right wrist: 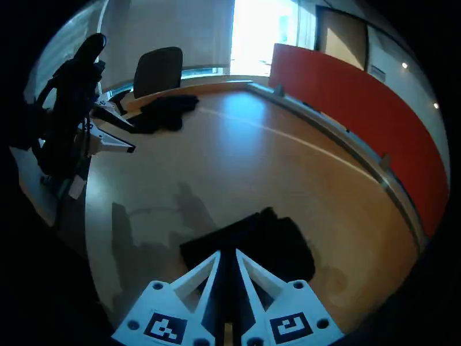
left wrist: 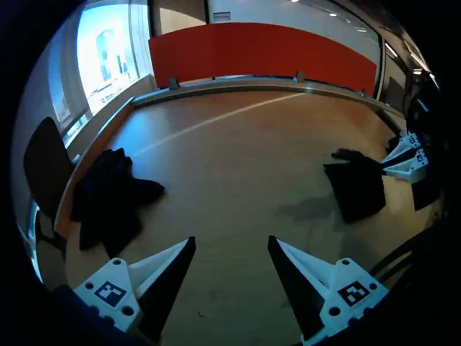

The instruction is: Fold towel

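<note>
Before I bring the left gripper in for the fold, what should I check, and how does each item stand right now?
1. Right gripper gripping the towel: ok, fingers closed on its near edge.
2. Left gripper ready: ok, jaws wide apart, nothing between them.
3. Table bare between left gripper and towel: ok.
4. Towel lying flat: not ok, it looks rumpled near the grip.
5. Second dark cloth out of the way: ok, it lies apart, near the chair.
6. Free corner to grab: cannot tell, the towel is too dark.
</note>
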{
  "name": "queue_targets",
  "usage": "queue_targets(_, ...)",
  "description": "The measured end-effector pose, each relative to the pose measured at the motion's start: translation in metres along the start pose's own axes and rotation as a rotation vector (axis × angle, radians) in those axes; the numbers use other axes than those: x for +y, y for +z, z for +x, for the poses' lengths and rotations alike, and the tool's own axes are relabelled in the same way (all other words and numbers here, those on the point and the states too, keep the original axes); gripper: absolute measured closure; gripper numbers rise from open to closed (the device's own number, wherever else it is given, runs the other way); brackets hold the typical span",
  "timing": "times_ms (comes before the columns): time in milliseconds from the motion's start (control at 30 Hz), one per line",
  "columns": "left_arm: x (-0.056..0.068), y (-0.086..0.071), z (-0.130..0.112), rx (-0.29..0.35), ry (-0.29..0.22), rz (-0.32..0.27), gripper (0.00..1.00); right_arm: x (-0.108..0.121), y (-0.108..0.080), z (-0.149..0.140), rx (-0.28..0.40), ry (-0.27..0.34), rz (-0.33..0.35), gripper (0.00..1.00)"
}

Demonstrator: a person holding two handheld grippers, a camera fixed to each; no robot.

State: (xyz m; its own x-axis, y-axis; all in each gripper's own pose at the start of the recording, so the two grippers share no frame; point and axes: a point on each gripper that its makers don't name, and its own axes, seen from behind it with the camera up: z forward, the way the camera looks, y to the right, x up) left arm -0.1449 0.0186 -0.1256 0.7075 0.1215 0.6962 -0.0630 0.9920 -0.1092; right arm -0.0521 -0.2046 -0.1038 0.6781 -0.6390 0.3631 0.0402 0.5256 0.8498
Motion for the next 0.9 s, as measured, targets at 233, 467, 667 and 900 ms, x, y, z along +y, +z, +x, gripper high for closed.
queue_targets(233, -0.003, -0.001, -0.002, -0.001, 0.003, 0.005, 0.07, -0.006, 0.016, -0.008, -0.016, 0.036, 0.022, 0.94)
queue_targets(467, -0.005, 0.0, -0.002, -0.003, -0.003, 0.006, 0.07, -0.011, 0.015, -0.011, -0.027, 0.035, 0.037, 0.94)
queue_targets(667, -0.004, 0.001, -0.002, -0.005, 0.001, 0.005, 0.07, -0.013, 0.015, -0.019, -0.054, 0.031, 0.039, 0.52)
queue_targets(900, -0.002, 0.002, -0.002, -0.006, -0.001, 0.002, 0.07, -0.01, 0.012, -0.021, -0.043, 0.045, 0.031, 0.19)
